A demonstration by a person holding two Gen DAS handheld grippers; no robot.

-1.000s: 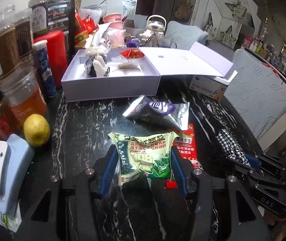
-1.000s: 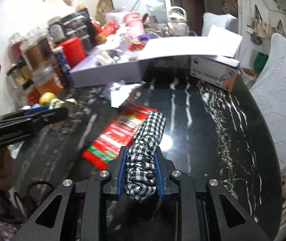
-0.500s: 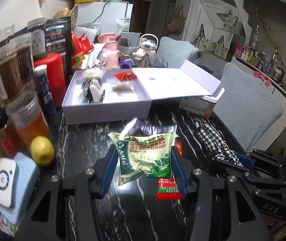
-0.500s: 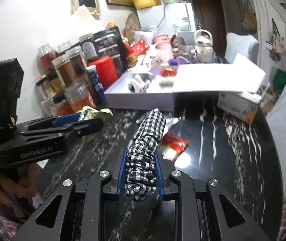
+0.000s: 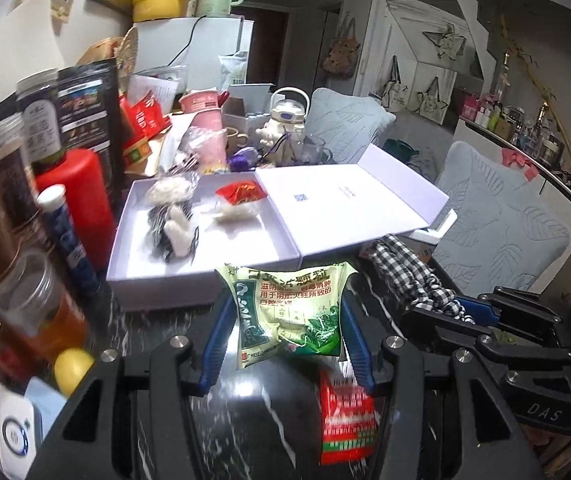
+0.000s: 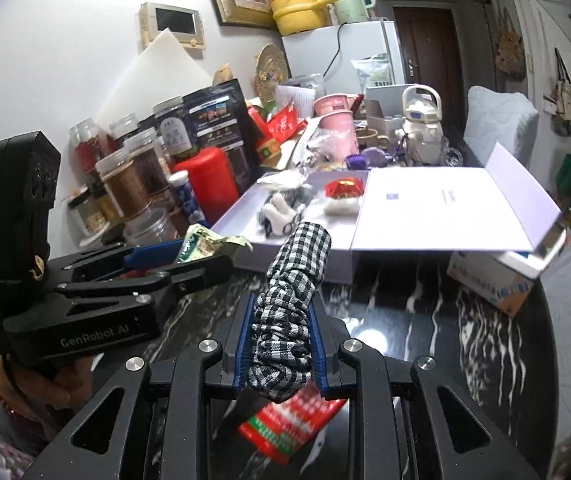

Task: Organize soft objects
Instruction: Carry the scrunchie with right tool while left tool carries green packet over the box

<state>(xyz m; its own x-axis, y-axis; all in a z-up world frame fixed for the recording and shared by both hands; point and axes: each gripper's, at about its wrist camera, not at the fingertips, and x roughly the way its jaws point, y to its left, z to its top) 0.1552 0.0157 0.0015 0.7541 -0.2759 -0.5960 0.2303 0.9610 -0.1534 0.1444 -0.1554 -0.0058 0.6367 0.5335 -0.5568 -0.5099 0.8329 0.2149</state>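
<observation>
My left gripper (image 5: 285, 320) is shut on a green and cream medicine packet (image 5: 291, 312), held above the black marble table just in front of the open white box (image 5: 165, 292). My right gripper (image 6: 281, 328) is shut on a black and white checked scrunchie (image 6: 289, 300), also lifted, to the right of the left gripper (image 6: 189, 256). The scrunchie also shows in the left wrist view (image 5: 413, 276). The box holds a striped plush toy (image 5: 173, 228), a white fluffy item (image 5: 233, 214) and a red packet (image 5: 241, 194). A red snack packet (image 5: 345, 420) lies on the table below the grippers.
Jars (image 5: 33, 308), a red canister (image 5: 77, 200) and a blue tube (image 5: 69, 240) crowd the left side. A lemon (image 5: 71, 368) lies at front left. The box lid (image 5: 349, 204) lies open to the right over a small carton (image 6: 489, 280). Cushioned chairs (image 5: 501, 232) stand at right.
Both grippers have risen and moved toward the white box with their loads. The silver packet on the table is no longer in view.
</observation>
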